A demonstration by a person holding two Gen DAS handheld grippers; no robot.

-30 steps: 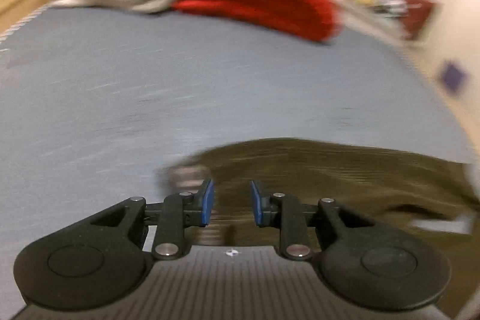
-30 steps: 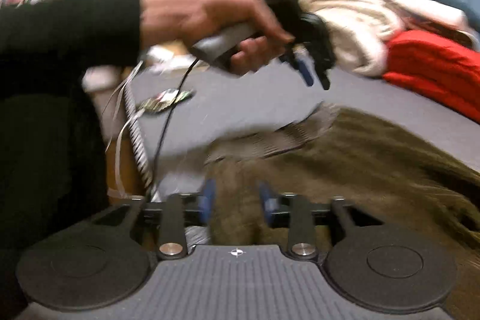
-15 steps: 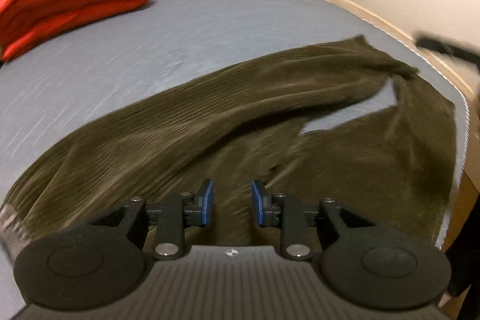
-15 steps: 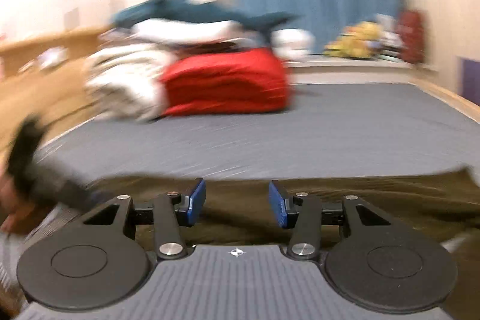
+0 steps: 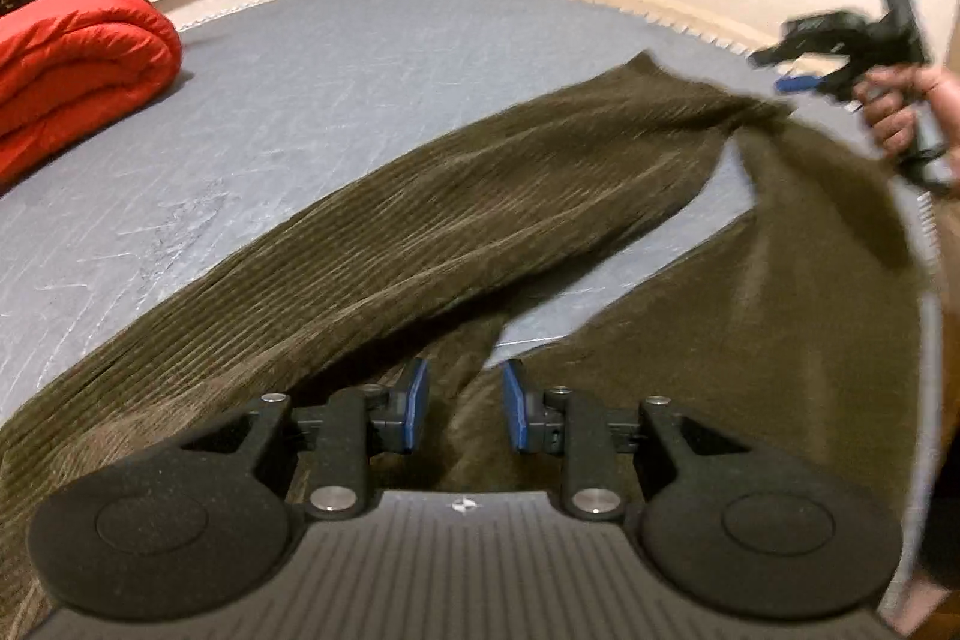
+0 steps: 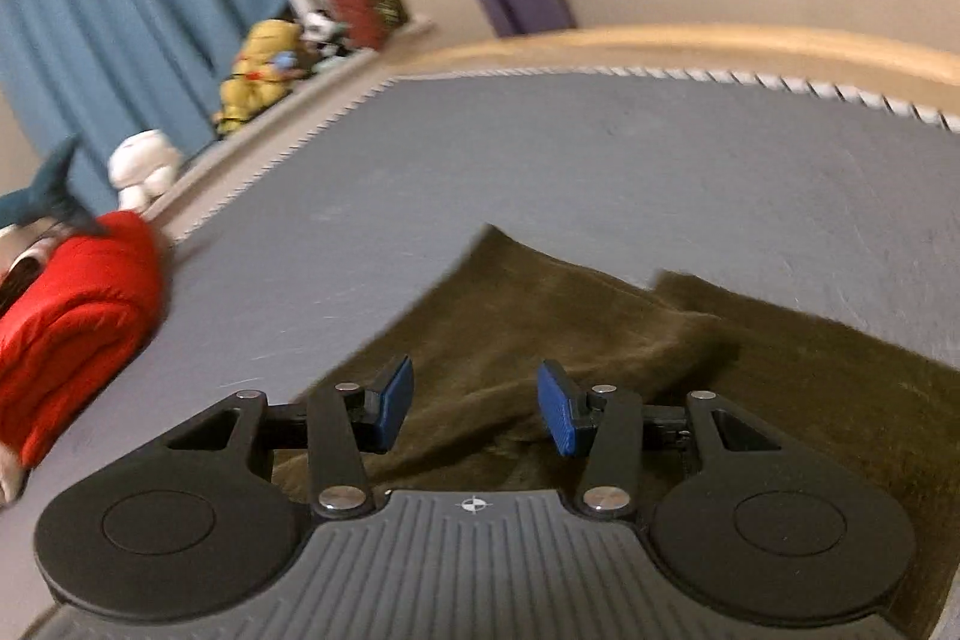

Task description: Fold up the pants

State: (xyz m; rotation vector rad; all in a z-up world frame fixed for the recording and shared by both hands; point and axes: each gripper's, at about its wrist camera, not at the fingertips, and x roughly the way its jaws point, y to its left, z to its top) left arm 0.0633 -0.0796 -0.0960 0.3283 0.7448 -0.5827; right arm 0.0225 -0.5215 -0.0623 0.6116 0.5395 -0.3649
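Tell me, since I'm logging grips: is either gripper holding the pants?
No. Left gripper and right gripper are both open above the pants.

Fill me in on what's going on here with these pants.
A person holding a gripper in each hand is setting up to fold olive corduroy pants spread on a grey bed. The left gripper hovers open over the crotch area, the right gripper open over the leg ends. Neither is holding the fabric. The legs lie splayed apart, so no fold is made yet.
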